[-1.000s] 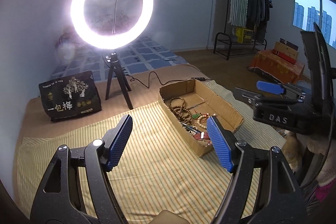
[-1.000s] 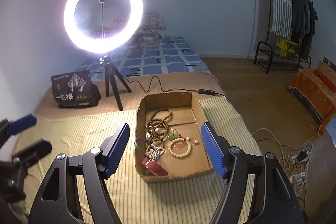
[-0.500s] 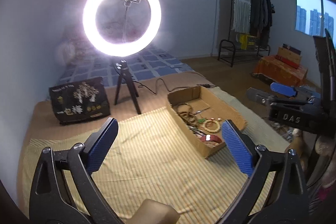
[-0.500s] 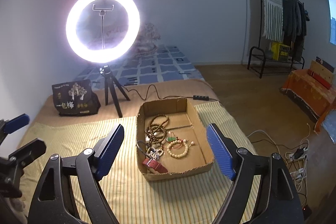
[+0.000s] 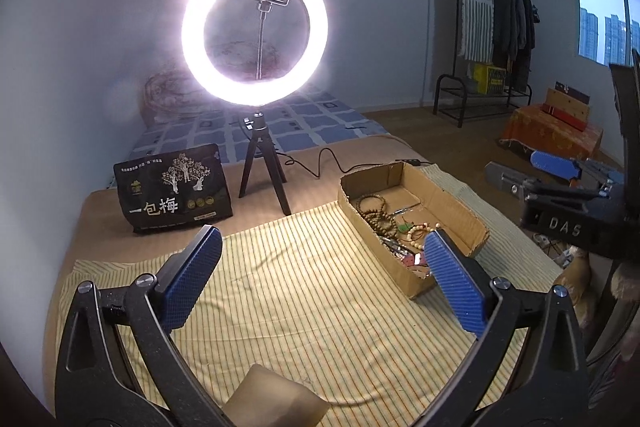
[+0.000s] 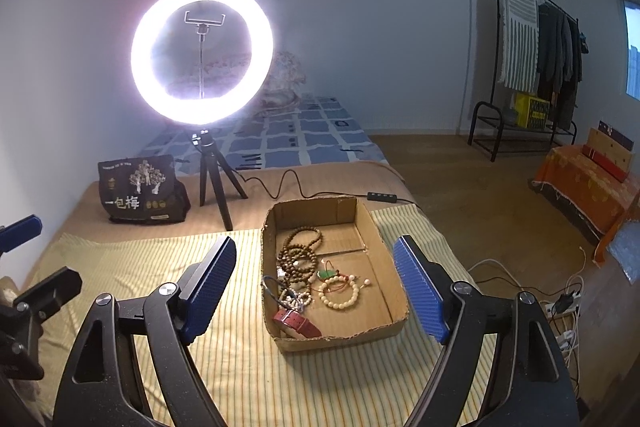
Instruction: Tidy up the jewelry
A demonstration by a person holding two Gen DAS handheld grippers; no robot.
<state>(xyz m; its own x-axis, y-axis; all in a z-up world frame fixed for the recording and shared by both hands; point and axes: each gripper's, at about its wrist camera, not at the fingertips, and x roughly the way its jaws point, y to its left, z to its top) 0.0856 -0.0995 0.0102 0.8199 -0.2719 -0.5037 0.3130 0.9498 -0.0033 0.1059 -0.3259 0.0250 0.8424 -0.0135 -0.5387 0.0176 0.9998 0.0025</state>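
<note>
The right gripper (image 6: 314,285) hangs above the striped cloth (image 6: 132,267) with its blue pads spread wide and nothing between them. Just ahead of it, framed by the two pads, a shallow cardboard box (image 6: 394,291) lies on the cloth. Nearest the gripper inside the box is a red leather strap (image 6: 297,321), then a tangle of small pale beads (image 6: 297,299) and a cream bead bracelet (image 6: 340,293) to its right. A green pendant (image 6: 329,275) lies just beyond that, and the brown wooden bead strands (image 6: 300,253) reach toward the far wall of the box.

The left gripper (image 5: 323,283) is also spread wide and holds nothing; the box (image 5: 448,195) sits ahead and to its right (its right pad overlaps the near corner in this view), with bare cloth straight ahead of it.

Beyond the cloth, ahead and to the left of both grippers, stand a black printed bag (image 6: 142,189) and a lit ring light (image 6: 202,53) on a small tripod. A clothes rack (image 6: 536,55) stands far off to the right.
</note>
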